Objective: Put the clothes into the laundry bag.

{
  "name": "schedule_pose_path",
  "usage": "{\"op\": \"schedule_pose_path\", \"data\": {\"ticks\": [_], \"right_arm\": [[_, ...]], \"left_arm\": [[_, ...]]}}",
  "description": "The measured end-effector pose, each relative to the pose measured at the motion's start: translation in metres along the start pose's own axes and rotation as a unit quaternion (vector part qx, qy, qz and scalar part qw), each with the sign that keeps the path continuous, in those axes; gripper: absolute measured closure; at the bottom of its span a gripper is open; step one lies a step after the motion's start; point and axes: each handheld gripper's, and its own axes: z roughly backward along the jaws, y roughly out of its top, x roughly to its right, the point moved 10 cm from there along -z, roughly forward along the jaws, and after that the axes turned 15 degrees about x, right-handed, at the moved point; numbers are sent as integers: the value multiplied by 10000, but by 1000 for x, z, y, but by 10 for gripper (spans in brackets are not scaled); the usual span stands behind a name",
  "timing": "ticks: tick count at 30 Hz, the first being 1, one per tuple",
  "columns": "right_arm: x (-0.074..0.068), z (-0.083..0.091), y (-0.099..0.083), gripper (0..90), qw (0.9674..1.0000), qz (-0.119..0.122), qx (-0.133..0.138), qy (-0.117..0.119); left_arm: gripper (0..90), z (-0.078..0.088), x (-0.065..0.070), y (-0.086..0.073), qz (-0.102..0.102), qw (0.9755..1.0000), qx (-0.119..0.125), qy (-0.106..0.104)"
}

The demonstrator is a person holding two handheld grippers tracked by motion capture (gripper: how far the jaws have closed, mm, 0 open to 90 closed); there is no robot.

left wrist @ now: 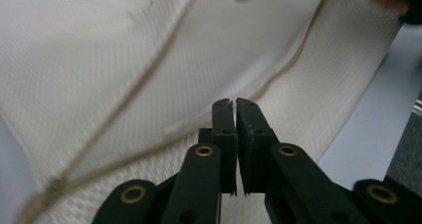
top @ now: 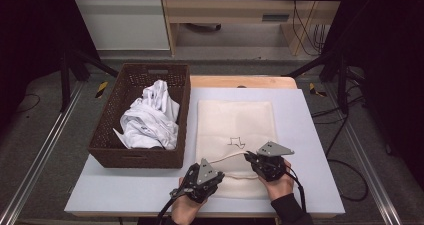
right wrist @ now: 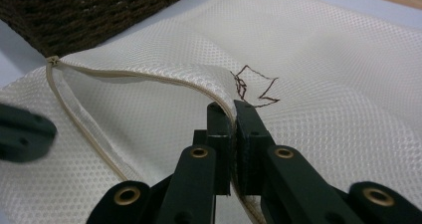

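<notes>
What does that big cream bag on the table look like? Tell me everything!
The cream bag is a flat mesh pouch with tiny holes all over, like netting. A tan zipper runs along its near opening, which gapes open, and a small dark star-like outline is stitched on top. It lies on the pale table, right beside the brown woven basket. The right tongs are shut on the bag's upper edge, lifting it. The left tongs are shut at its near edge; whether they hold cloth is unclear.

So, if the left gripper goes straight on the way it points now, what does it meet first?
Most likely the cream mesh bag: the left gripper has shut jaws aimed at its fabric, close by a zipper line. Depth is unclear in the blur.
</notes>
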Motion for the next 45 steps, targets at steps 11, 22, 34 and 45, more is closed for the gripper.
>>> {"op": "schedule_pose_path", "data": {"ticks": [11, 22, 34, 45], "right_arm": [[1, 7, 34, 868, 9983, 141, 561, -78], [2, 17, 50, 871, 9940, 179, 1066, -158], [2, 15, 41, 870, 9959, 168, 879, -165], [4, 16, 39, 870, 9960, 130, 864, -173]], "left_arm": [[889, -9, -1, -23, 158, 9996, -234, 78], [766, -3, -1, -17, 177, 9997, -73, 180], [432, 56, -32, 64, -23, 9942, 875, 620], [371, 91, -100, 114, -227, 9866, 1051, 1224]]}}
